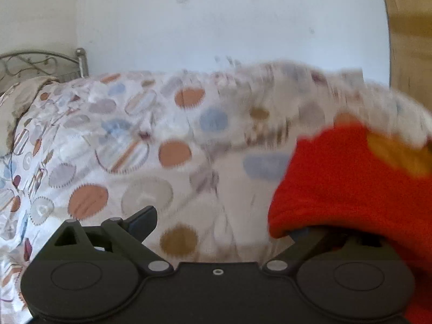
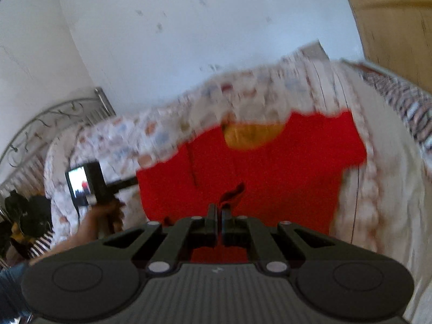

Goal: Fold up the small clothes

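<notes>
- One red shirt (image 2: pixel 270 178) lies on the bed (image 1: pixel 113 140), spread over a bed cover with round spots in orange, blue, grey and brown.
- The shirt has one yellow patch (image 2: pixel 251 136) near its far edge.
- There are two hand-held grippers, one in each hand.
- The right hand-held gripper (image 2: pixel 219 213) has its two fingers pressed together on a small bunch of the red shirt, which pokes up between them.
- The left hand-held gripper (image 1: pixel 224 224) has its two fingers wide apart.
- One of its fingers (image 1: pixel 140 218) is bare over the bed cover. The other finger is under the red shirt, which hangs over it on the right side of the left view.
- In the right view, the person's left hand (image 2: pixel 108 216) holds the left hand-held gripper at the left edge of the shirt. One small screen (image 2: pixel 79 185) glows on the back of it.
- One curly metal bed end (image 2: pixel 54 124) stands at the far left of the bed.
- One white wall (image 1: pixel 216 21) is behind the bed, with a few dark marks on it.
- Both views are blurry.
</notes>
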`<state>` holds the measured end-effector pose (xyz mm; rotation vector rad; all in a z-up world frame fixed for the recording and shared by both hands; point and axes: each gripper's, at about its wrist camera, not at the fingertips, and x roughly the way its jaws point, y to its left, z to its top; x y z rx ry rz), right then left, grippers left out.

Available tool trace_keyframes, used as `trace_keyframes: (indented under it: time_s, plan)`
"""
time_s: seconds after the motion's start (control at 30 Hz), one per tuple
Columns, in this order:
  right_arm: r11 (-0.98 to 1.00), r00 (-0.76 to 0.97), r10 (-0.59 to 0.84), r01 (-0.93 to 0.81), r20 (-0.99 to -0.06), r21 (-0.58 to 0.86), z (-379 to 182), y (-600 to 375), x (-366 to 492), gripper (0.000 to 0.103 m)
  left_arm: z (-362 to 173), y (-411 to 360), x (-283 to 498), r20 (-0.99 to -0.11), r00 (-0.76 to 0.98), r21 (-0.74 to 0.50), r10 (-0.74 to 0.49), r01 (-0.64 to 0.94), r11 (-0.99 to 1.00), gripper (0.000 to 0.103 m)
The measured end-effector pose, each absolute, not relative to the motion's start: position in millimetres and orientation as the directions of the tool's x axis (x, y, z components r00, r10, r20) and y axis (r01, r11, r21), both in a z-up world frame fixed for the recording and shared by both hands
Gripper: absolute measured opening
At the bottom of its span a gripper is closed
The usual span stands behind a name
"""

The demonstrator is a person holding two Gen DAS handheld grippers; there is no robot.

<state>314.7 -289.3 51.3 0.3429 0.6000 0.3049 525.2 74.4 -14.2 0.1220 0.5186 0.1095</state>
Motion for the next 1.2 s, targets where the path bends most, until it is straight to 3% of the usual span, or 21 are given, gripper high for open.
trace_keyframes:
  time_s: [0.27, 0.4, 0.47, 0.5, 0.53, 0.73, 1.03, 1.13, 1.2]
  plan:
    - [0.911, 0.784, 0.341, -0.139, -0.519, 0.389, 28, -288, 290, 0.003, -33, 84, 484, -0.550, 0.817, 0.194, 0.171, -0.074, 0.978, 0.097]
    - [0.925, 0.801, 0.311, -0.130, -0.512, 0.358, 31, -286, 284, 0.007, -26, 100, 438, -0.550, 0.828, 0.109, 0.112, -0.063, 0.992, 0.100]
    - [0.931, 0.809, 0.287, -0.110, -0.513, 0.348, 30, -288, 279, 0.024, -22, 106, 409, -0.549, 0.833, 0.060, 0.069, -0.044, 0.997, 0.102]
    - [0.933, 0.812, 0.277, -0.099, -0.513, 0.347, 29, -290, 275, 0.049, -20, 107, 396, -0.549, 0.835, 0.039, 0.046, -0.030, 0.999, 0.102]
    - [0.933, 0.818, 0.269, -0.089, -0.509, 0.349, 28, -292, 269, 0.068, -19, 107, 385, -0.551, 0.834, 0.019, 0.020, -0.011, 1.000, 0.102]
    - [0.941, 0.816, 0.217, -0.029, -0.535, 0.337, 14, -304, 225, 0.096, -17, 104, 322, -0.589, 0.793, -0.127, -0.155, 0.099, 0.987, 0.102]
    - [0.952, 0.829, 0.205, -0.046, -0.520, 0.302, 18, -280, 169, 0.102, -31, 81, 273, -0.679, 0.689, -0.184, -0.252, 0.172, 0.968, 0.102]
    - [0.930, 0.845, 0.197, -0.001, -0.496, 0.367, 23, -272, 175, 0.102, -39, 76, 266, -0.715, 0.656, -0.178, -0.240, 0.160, 0.971, 0.093]
    - [0.929, 0.843, 0.181, 0.022, -0.506, 0.369, 23, -262, 184, 0.095, -44, 75, 264, -0.741, 0.624, -0.197, -0.248, 0.152, 0.969, 0.082]
